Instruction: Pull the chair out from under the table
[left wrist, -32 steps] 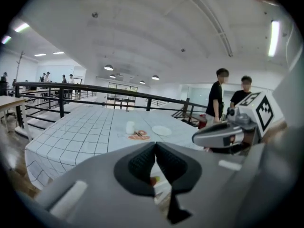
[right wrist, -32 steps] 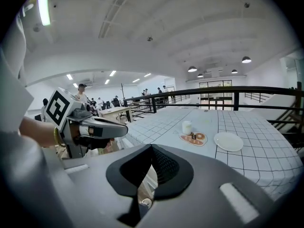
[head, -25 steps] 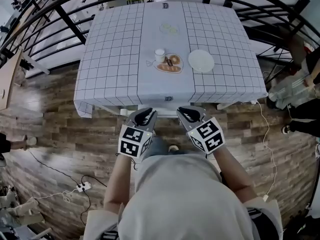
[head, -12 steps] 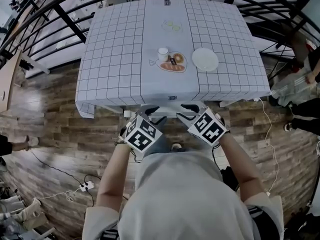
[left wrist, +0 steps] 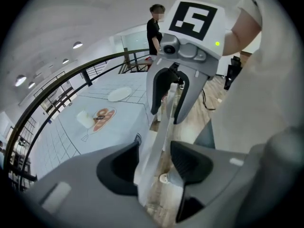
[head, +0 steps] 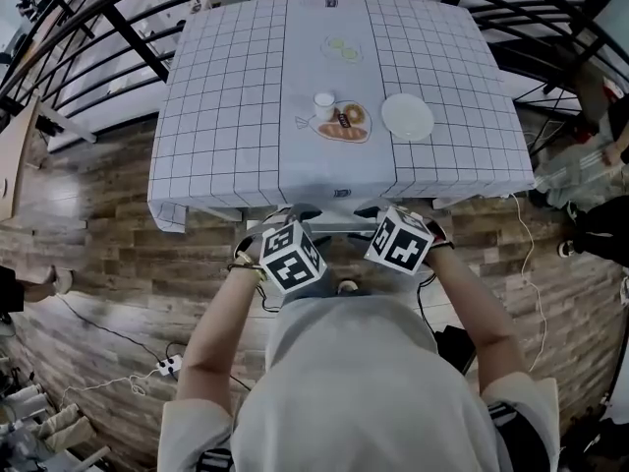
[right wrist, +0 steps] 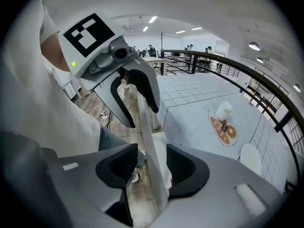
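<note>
Left gripper (left wrist: 154, 161) (jaws just opened wide) is set astride the chair's top rail (left wrist: 160, 122), unclamped. The rail is laid along the table's (head: 216, 116) near edge, and the right gripper (right wrist: 152, 161) is likewise widened and astride.

Lower now, left gripper (left wrist: 154, 164) and right gripper (right wrist: 152, 167), jaws newly apart astride chair (right wrist: 145, 125).

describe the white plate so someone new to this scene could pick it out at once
Find the square table topped in white with a black grid. Near its middle stand a small white cup and a mat with brown pastries; the plate lies just right of them in the head view. It alone is a plain, bare, round white disc.
</note>
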